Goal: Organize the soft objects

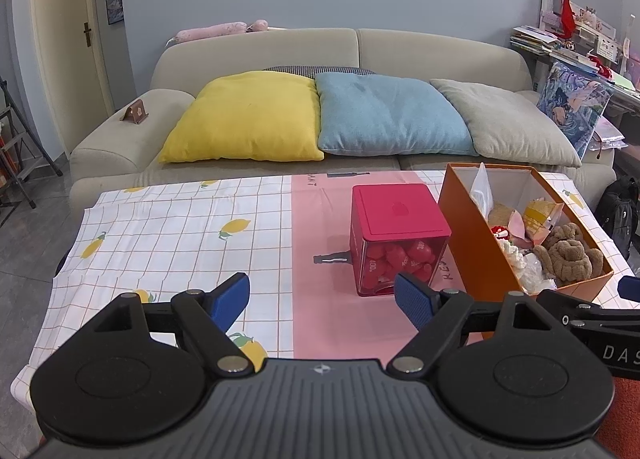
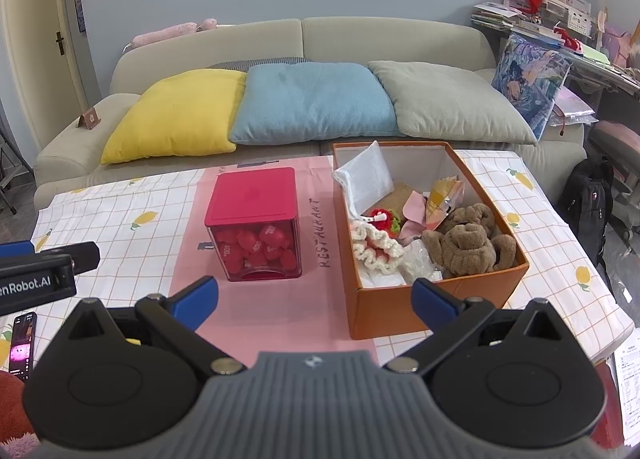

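Note:
An orange box (image 2: 436, 299) (image 1: 468, 255) sits on the table's right side. Inside lie a brown plush toy (image 2: 466, 241) (image 1: 570, 253), a white crocheted piece (image 2: 374, 245), a red knitted item (image 2: 382, 217), a white pouch (image 2: 370, 177) and other soft bits. Left of it stands a clear cube with a red lid (image 2: 254, 195) (image 1: 398, 209), filled with red pieces. My left gripper (image 1: 322, 299) hovers open over the near table, empty. My right gripper (image 2: 314, 301) is open and empty, just short of the box's near wall.
The table carries a lemon-print cloth (image 1: 168, 235) with a pink centre strip. A phone (image 2: 22, 339) lies at the near left edge. Behind is a beige sofa (image 1: 440, 55) with yellow (image 1: 248, 119), blue (image 1: 384, 115) and grey (image 1: 508, 119) cushions. A cluttered desk (image 2: 552, 35) stands at right.

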`<state>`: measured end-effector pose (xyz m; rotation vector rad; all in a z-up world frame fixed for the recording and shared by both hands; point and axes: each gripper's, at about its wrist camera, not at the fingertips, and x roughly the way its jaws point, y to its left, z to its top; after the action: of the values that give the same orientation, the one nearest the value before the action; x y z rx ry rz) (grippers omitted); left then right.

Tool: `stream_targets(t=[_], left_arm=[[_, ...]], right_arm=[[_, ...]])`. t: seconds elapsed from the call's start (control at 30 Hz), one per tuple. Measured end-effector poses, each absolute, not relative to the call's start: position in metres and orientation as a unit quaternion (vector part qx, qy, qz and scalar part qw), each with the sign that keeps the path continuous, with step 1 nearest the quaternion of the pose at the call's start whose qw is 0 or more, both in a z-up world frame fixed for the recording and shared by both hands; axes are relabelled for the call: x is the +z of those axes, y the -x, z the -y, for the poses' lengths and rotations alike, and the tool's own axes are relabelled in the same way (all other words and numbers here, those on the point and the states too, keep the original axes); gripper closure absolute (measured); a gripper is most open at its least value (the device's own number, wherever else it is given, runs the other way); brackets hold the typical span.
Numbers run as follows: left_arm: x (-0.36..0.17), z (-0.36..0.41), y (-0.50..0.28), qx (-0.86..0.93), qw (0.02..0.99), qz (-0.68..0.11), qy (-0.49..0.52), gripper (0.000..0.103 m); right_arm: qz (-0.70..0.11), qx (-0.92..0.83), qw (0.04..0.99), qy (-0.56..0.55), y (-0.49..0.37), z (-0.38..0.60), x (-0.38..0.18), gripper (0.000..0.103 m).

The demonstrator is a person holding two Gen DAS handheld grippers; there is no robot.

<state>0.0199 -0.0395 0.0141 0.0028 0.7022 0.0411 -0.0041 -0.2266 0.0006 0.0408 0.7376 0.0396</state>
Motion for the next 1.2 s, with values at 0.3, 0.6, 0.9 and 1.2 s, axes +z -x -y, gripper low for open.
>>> stream_targets(t=[0.3, 0.6, 0.9, 1.2], left_arm=[[0.013, 0.039, -0.020, 0.020, 0.938, -0.347, 0.000, 0.008], [0.011, 0.040, -0.020, 0.022, 0.936, -0.351, 0.003, 0.008], [0.010, 0.040, -0.020, 0.021, 0.937, -0.350, 0.002, 0.008], [0.010, 0.042, -0.020, 0.019, 0.937, -0.349, 0.003, 0.008]], right_arm=[[-0.364, 0.023, 0.931, -0.018, 0.003, 0.227, -0.001, 0.003], [-0.374, 0.023, 0.927, -0.019, 0.001, 0.227, -0.005, 0.003], [-0.376, 0.023, 0.926, -0.017, 0.000, 0.226, -0.006, 0.003], [-0.381, 0.024, 0.924, -0.017, 0.000, 0.225, -0.010, 0.003]])
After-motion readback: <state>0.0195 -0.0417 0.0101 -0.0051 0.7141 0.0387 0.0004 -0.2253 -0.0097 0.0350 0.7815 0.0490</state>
